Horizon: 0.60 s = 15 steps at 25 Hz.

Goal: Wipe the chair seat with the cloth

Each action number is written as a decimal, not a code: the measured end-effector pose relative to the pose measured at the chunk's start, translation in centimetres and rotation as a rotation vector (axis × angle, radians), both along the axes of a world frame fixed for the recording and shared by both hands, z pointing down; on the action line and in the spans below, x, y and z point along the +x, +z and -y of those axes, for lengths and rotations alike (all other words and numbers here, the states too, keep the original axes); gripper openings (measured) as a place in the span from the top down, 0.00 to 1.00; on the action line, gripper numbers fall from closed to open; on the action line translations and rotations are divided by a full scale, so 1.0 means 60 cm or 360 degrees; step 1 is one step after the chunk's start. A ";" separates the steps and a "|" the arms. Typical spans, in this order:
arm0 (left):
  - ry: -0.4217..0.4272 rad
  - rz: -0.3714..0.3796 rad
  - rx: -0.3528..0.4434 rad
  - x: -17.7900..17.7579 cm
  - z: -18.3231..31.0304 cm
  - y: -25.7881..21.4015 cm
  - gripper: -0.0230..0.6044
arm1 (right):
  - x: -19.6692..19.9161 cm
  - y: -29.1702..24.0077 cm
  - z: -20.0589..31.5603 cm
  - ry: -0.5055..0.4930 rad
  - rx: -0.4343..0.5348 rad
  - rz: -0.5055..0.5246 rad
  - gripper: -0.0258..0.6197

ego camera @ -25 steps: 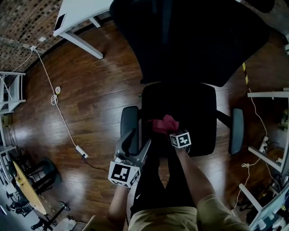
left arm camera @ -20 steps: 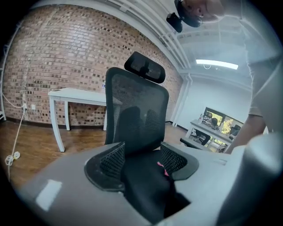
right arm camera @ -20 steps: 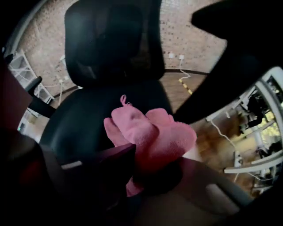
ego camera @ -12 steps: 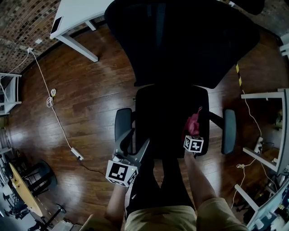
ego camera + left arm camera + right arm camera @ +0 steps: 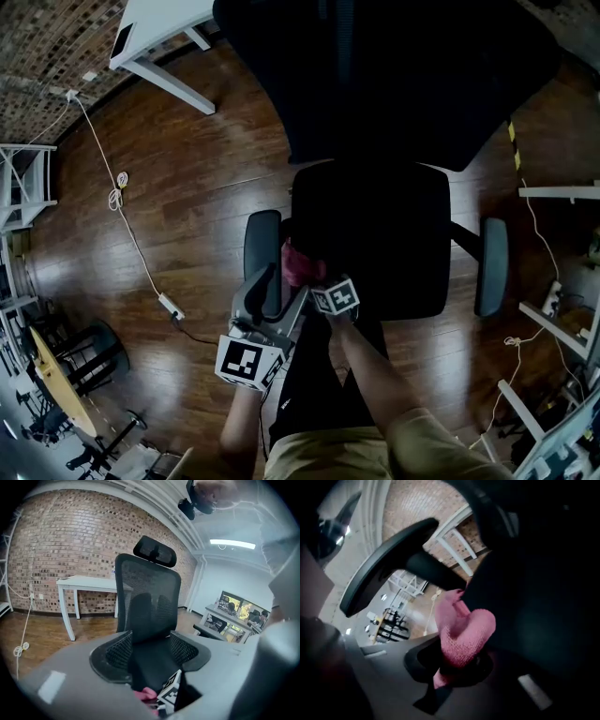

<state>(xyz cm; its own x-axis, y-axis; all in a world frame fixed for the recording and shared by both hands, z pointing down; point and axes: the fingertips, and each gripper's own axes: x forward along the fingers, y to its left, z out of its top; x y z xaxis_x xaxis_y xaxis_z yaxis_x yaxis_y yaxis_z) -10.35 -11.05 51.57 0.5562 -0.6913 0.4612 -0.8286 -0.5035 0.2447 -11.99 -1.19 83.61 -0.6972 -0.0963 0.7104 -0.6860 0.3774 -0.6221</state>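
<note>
Nearest, we hold the left gripper point(image 5: 281, 294) with jaws apart and empty, just beside it our right gripper's point(image 5: 317, 281) jaws clamp the pink cloth point(image 5: 300, 264) at the chair seat's point(image 5: 375, 234) front-left edge, backrest point(image 5: 394, 84) beyond.

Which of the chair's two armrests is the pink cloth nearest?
The armrest on the person's left: the pink cloth is right beside it, with the whole seat between it and the other armrest.

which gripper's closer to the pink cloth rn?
Right. The right gripper is shut on the cloth at the chair seat's left edge; the left gripper hangs open just beside it.
</note>
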 end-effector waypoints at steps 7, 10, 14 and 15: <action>0.0006 -0.0080 0.0019 0.026 0.000 -0.018 0.59 | 0.560 0.024 0.011 0.0582 0.0007 -0.0815 0.93; 0.0018 -0.0096 0.0037 0.038 -0.005 -0.024 0.59 | 0.677 -0.013 0.003 0.0677 0.0073 -0.1012 0.93; 0.0010 -0.0096 0.0035 0.042 -0.010 -0.023 0.59 | 0.606 0.001 -0.010 0.0741 0.0027 -0.0846 0.93; 0.0003 -0.0097 0.0031 0.042 -0.011 -0.024 0.59 | 0.549 0.004 -0.008 0.0741 0.0022 -0.0716 0.93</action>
<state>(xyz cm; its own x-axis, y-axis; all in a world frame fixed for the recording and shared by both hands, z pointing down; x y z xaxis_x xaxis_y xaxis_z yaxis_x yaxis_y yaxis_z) -7.85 -10.41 50.15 0.5842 -0.6987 0.4129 -0.8115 -0.5104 0.2846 20.98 -0.73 83.88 -0.2146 -0.3282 0.9199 -0.9724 -0.0166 -0.2327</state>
